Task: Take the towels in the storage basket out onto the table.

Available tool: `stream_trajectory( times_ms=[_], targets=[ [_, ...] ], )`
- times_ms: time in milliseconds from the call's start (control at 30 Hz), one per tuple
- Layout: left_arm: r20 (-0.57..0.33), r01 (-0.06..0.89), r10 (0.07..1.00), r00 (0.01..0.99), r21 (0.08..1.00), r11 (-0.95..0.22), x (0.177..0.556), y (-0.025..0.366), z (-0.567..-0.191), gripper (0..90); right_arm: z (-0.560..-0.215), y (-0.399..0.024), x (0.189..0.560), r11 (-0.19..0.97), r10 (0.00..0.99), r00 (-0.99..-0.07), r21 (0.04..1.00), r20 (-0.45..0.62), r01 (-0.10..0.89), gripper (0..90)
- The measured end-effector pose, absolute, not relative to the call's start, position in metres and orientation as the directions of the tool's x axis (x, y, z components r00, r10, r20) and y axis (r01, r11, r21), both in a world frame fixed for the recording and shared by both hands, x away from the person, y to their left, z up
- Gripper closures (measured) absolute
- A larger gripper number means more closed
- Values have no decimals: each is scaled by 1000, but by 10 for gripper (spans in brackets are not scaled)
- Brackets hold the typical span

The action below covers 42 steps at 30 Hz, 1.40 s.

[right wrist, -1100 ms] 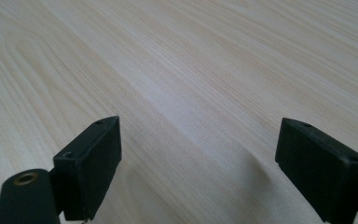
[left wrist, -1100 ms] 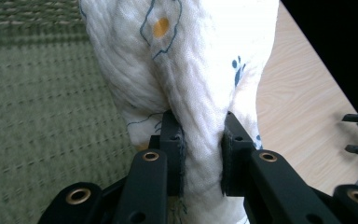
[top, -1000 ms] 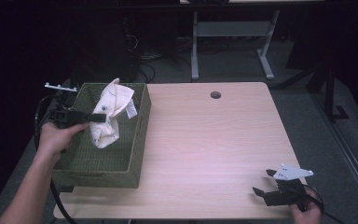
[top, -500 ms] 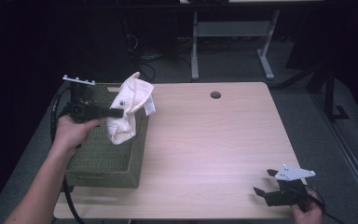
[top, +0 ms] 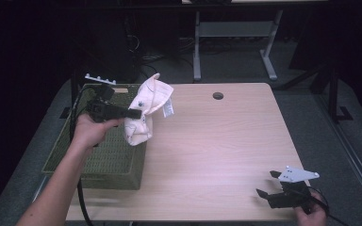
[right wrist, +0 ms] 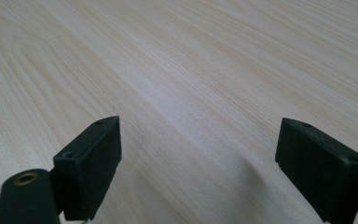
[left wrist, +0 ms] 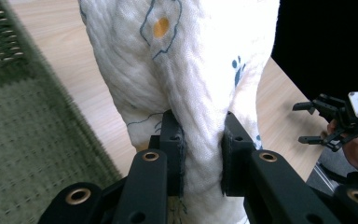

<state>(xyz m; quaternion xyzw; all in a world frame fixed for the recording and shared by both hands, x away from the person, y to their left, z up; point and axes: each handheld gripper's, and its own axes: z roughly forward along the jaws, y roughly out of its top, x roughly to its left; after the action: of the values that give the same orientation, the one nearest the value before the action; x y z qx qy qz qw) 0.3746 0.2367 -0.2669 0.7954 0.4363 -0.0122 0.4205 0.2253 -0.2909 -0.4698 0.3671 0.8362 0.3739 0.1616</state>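
The left gripper [left wrist: 200, 154] has its jaws clamped on a bunched fold of a white quilted cloth [left wrist: 186, 70], the black pads pressing in on either side of the fabric; the cloth carries a small printed pattern of dark blue outlines, an orange dot and blue marks. In the high view the left gripper [top: 134, 113] holds the cloth [top: 146, 110] up in the air, off any surface, over the right-hand rim of a green woven basket [top: 108, 160] and the adjoining strip of the desk [top: 217, 146]. The cloth's upper part bulges above the jaws and its lower part hangs down beside the basket's inner edge, with a small white label dangling on its right side. The left hand [top: 88, 132] grips the tool from behind, the forearm coming in from the bottom left, and a black cable trails down past the basket. The basket sits on the left end of the light wood desk, and its floor shows as green mesh in the left gripper view. The right gripper [right wrist: 198, 163] has its jaws wide apart with nothing between them, low over bare wood grain. In the high view the right gripper [top: 268, 183] lies at the desk's near right corner, well apart from the cloth and basket, with its grey three-cornered plate on top and the right hand [top: 313, 214] behind it. A round cable hole [top: 218, 95] sits near the desk's far edge.
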Motion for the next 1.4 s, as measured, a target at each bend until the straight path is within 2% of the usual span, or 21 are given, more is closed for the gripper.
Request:
stream_trajectory(
  times_ms=[667, 1400],
  targets=[
    [-396, 680, 608, 688, 645, -350, 383, 166, -284, 748, -467, -294, 223, 433, 744, -668, 758, 6, 488, 140],
    [-425, 684, 560, 711, 605, -409, 395, 107, -312, 748, -466, -296, 224, 423, 745, -667, 769, 6, 480, 140]
  ],
)
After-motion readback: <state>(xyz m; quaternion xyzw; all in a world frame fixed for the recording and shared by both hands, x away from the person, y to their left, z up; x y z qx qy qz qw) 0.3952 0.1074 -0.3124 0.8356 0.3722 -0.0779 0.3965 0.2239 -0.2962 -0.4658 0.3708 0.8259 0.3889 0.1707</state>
